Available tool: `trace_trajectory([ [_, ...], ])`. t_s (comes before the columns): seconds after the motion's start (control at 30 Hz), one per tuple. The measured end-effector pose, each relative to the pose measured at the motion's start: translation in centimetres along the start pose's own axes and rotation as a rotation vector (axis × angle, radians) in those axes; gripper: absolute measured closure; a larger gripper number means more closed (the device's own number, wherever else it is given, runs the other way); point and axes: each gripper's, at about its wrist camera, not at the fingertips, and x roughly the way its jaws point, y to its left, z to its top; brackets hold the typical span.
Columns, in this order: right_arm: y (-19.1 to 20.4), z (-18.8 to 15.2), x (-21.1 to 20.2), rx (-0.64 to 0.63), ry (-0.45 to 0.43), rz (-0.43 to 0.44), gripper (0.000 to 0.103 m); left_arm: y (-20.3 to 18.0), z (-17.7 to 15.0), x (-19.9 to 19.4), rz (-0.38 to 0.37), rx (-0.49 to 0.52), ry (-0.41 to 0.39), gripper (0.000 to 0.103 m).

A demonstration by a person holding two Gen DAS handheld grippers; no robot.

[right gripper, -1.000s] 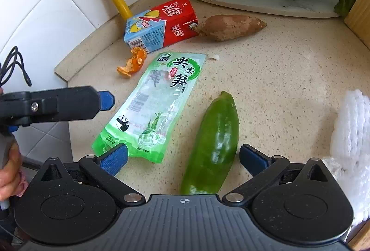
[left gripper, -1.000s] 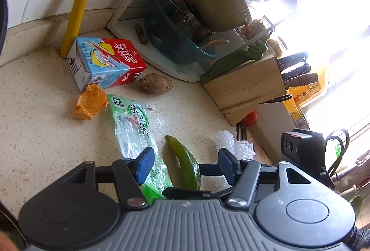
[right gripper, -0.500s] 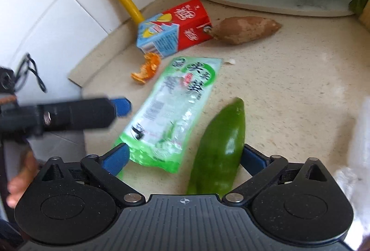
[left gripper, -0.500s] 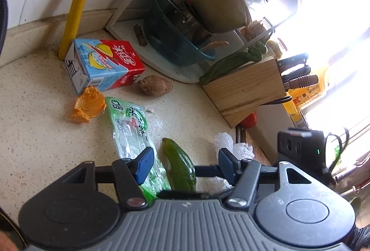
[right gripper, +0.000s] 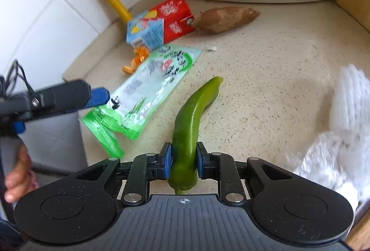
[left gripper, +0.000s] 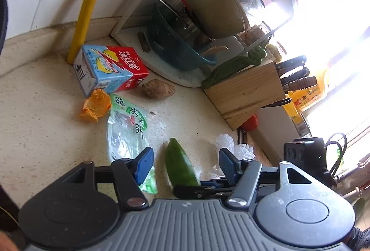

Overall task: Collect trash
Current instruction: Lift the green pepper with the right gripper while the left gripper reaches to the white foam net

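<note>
Your right gripper point(right gripper: 183, 164) has its blue pads clamped on the stem end of a green pepper point(right gripper: 192, 117), whose tip points away across the speckled countertop point(right gripper: 266, 61). Your left gripper point(left gripper: 186, 165) hangs above the counter with its jaws wide apart, holding nothing; one pad sits over the lower end of a green plastic snack wrapper point(left gripper: 127, 133). The trash lies together: the wrapper just left of the pepper, an orange peel point(left gripper: 94, 107) at its top corner, and a red and blue drink carton point(left gripper: 111, 68) on its side near the wall. A sweet potato point(left gripper: 158, 89) rests beside the carton, and white foam netting point(right gripper: 342, 130) lies to the right. The grip sits far towards one end, so the long pepper could swing or slide out if you lift fast. The pepper also looks like food, not rubbish, so binning it may be a mistake. No bin is in view
</note>
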Motion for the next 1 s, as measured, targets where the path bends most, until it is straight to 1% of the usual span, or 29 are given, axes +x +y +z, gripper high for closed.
trace_trajectory([
  [0.07, -0.5, -0.3, -1.2, 0.030, -0.044, 0.028, 0.076, -0.4, -0.3, -0.3, 0.003, 0.023, 0.011, 0.045],
  [0.13, -1.2, -0.6, -2.9, 0.060, -0.093, 0.029, 0.076, -1.2, -0.7, -0.4, 0.001, 0.065, 0.036, 0.045],
  [0.23, -2.4, -0.9, -5.3, 0.097, -0.160, 0.027, 0.076, -3.2, -1.5, -0.4, -0.035, 0.169, 0.103, 0.045],
  [0.33, -3.5, -1.3, -7.4, 0.126, -0.213, 0.023, 0.076, -6.2, -2.5, -0.3, -0.096, 0.324, 0.203, 0.045],
  [0.4, -4.0, -1.6, -8.5, 0.136, -0.236, 0.023, 0.076, -8.2, -3.3, 0.1, -0.115, 0.438, 0.271, 0.043],
  [0.47, -4.3, -1.9, -9.2, 0.144, -0.253, 0.031, 0.075, -9.7, -4.0, 0.7, -0.101, 0.523, 0.329, 0.041],
  [0.53, -4.4, -2.4, -9.7, 0.146, -0.266, 0.044, 0.075, -10.7, -4.6, 1.3, -0.077, 0.578, 0.367, 0.041],
  [0.63, -4.6, -3.0, -10.2, 0.149, -0.285, 0.060, 0.075, -10.7, -4.7, 1.8, -0.042, 0.582, 0.392, 0.041],
  [0.73, -5.0, -3.4, -10.7, 0.162, -0.306, 0.069, 0.075, -10.5, -4.5, 1.9, -0.025, 0.550, 0.382, 0.041],
  [0.83, -5.6, -3.7, -11.6, 0.176, -0.331, 0.063, 0.075, -10.8, -3.8, 2.2, -0.034, 0.532, 0.353, 0.041],
  [0.93, -6.2, -3.6, -12.9, 0.182, -0.370, 0.044, 0.075, -11.5, -3.0, 3.8, -0.044, 0.524, 0.332, 0.041],
  [1.0, -6.7, -3.7, -13.8, 0.189, -0.396, 0.027, 0.075, -12.0, -2.4, 5.1, -0.041, 0.521, 0.334, 0.041],
])
